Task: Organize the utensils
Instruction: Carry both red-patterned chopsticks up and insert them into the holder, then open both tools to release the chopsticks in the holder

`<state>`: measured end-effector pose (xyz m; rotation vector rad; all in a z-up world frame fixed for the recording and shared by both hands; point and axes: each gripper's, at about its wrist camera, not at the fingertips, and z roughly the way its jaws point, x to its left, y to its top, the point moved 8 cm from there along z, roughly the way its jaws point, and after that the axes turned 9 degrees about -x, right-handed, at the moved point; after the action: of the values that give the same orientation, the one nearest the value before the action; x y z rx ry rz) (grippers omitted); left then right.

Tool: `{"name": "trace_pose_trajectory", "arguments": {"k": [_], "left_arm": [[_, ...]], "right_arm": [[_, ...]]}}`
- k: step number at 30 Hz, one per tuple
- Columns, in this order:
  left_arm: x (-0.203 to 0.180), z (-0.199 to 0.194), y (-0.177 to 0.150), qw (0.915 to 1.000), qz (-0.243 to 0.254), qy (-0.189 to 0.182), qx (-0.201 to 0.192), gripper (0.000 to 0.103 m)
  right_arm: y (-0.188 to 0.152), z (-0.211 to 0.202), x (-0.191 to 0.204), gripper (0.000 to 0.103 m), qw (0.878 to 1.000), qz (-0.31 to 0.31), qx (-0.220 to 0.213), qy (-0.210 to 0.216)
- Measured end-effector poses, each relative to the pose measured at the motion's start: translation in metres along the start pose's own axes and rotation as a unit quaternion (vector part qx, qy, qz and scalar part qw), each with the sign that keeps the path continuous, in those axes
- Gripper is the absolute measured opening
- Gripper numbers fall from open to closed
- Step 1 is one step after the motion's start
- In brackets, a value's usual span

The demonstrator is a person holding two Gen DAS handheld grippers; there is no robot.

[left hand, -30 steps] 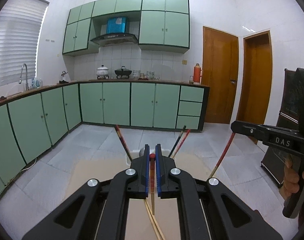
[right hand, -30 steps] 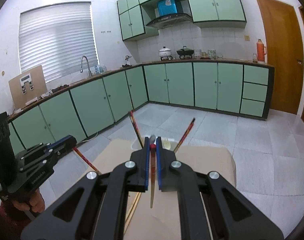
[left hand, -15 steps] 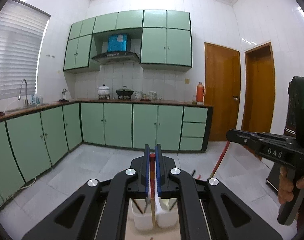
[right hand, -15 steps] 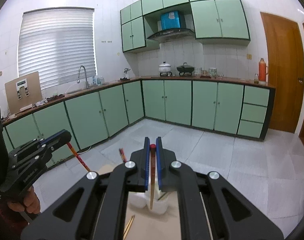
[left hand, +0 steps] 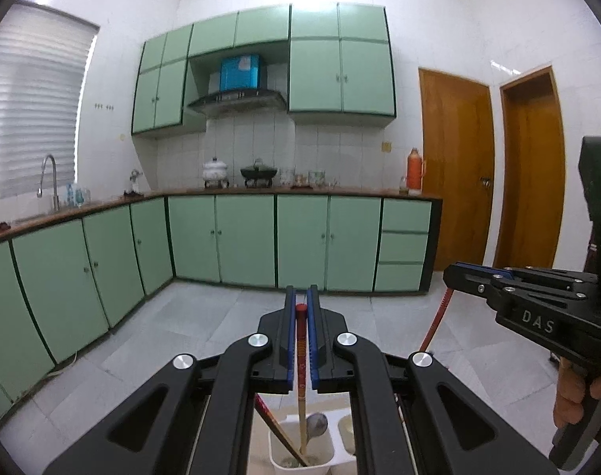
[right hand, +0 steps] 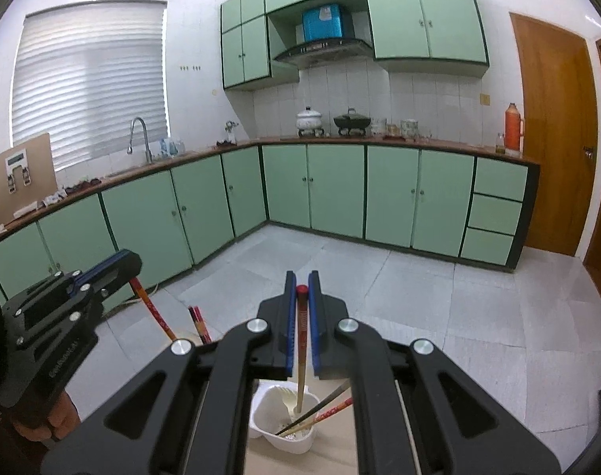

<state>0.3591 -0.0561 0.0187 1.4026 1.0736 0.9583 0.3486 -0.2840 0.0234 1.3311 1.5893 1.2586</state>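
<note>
My left gripper (left hand: 300, 308) is shut on a red-topped chopstick (left hand: 300, 350) held upright, its lower end inside a white utensil holder (left hand: 300, 449) that holds another chopstick and a metal spoon (left hand: 317, 424). My right gripper (right hand: 301, 291) is shut on a second red-topped chopstick (right hand: 301, 352), its tip down in the same white holder (right hand: 284, 423), beside a white fork and several chopsticks. Each gripper shows in the other's view: the right one (left hand: 451, 275) and the left one (right hand: 130, 263).
The holder stands on a light wooden table (right hand: 332, 459). Beyond are a grey tiled floor, green kitchen cabinets (left hand: 261, 237), a counter with pots and a red thermos, and two wooden doors (left hand: 455, 170) at the right.
Both grippers tilted upward and brought their chopsticks upright over the holder. The chopstick tips now reach down into the white holder, which has come closer below.
</note>
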Motion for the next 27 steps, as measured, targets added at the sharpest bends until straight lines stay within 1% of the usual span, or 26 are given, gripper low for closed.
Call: {"name": "trace_pose_trajectory", "arguments": {"k": [5, 8, 9, 10, 11, 12, 13, 15, 16, 18, 19, 20, 21, 23, 25, 27], "left_arm": [[0.008, 0.021, -0.037, 0.9989, -0.007, 0.006, 0.047, 0.006], [0.012, 0.025, -0.055, 0.9976, -0.009, 0.007, 0.068, 0.006], [0.014, 0.025, -0.061, 0.9972, -0.010, 0.008, 0.073, 0.008], [0.015, 0.024, -0.066, 0.9969, -0.011, 0.008, 0.078, 0.013], [0.017, 0.021, -0.070, 0.9967, -0.012, 0.010, 0.079, 0.019], [0.019, 0.020, -0.072, 0.9968, -0.014, 0.009, 0.079, 0.023], [0.021, 0.016, -0.073, 0.9968, -0.016, 0.009, 0.077, 0.027], [0.024, 0.006, -0.075, 0.9971, -0.020, 0.009, 0.073, 0.032], [0.027, 0.000, -0.076, 0.9972, -0.023, 0.011, 0.071, 0.037], [0.031, -0.010, -0.076, 0.9973, -0.028, 0.012, 0.066, 0.043], [0.032, -0.016, -0.077, 0.9974, -0.030, 0.013, 0.064, 0.047], [0.034, -0.026, -0.078, 0.9976, -0.033, 0.015, 0.060, 0.052], [0.035, -0.032, -0.079, 0.9977, -0.034, 0.017, 0.057, 0.054], [0.036, -0.049, -0.082, 0.9980, -0.033, 0.020, 0.050, 0.061], [0.037, -0.063, -0.086, 0.9982, -0.032, 0.021, 0.047, 0.065], [0.036, -0.078, -0.094, 0.9983, -0.024, 0.022, 0.048, 0.068]], "right_arm": [[-0.033, 0.017, 0.002, 0.006, 0.999, 0.003, 0.033, 0.006], [-0.047, 0.019, 0.004, 0.010, 0.999, 0.008, 0.043, 0.011], [-0.052, 0.019, 0.004, 0.010, 0.999, 0.007, 0.047, 0.011], [-0.055, 0.018, 0.004, 0.010, 0.999, 0.008, 0.048, 0.009], [-0.057, 0.016, 0.003, 0.013, 0.999, 0.009, 0.048, 0.007], [-0.059, 0.011, 0.002, 0.021, 0.999, 0.010, 0.042, 0.001], [-0.058, 0.005, 0.002, 0.024, 0.999, 0.010, 0.034, -0.003], [-0.056, -0.010, 0.002, 0.040, 1.000, 0.000, 0.011, -0.018], [-0.055, -0.016, -0.001, 0.044, 1.000, -0.006, 0.001, -0.025], [-0.054, -0.034, -0.003, 0.060, 0.999, -0.015, -0.023, -0.045], [-0.055, -0.043, -0.004, 0.064, 0.998, -0.016, -0.032, -0.054], [-0.056, -0.055, -0.004, 0.071, 0.997, -0.016, -0.047, -0.063], [-0.059, -0.063, -0.006, 0.076, 0.996, -0.015, -0.054, -0.068], [-0.066, -0.078, -0.007, 0.082, 0.995, -0.011, -0.063, -0.076], [-0.078, -0.093, -0.005, 0.085, 0.995, -0.008, -0.065, -0.077], [-0.091, -0.104, -0.004, 0.090, 0.995, -0.002, -0.061, -0.078]]}}
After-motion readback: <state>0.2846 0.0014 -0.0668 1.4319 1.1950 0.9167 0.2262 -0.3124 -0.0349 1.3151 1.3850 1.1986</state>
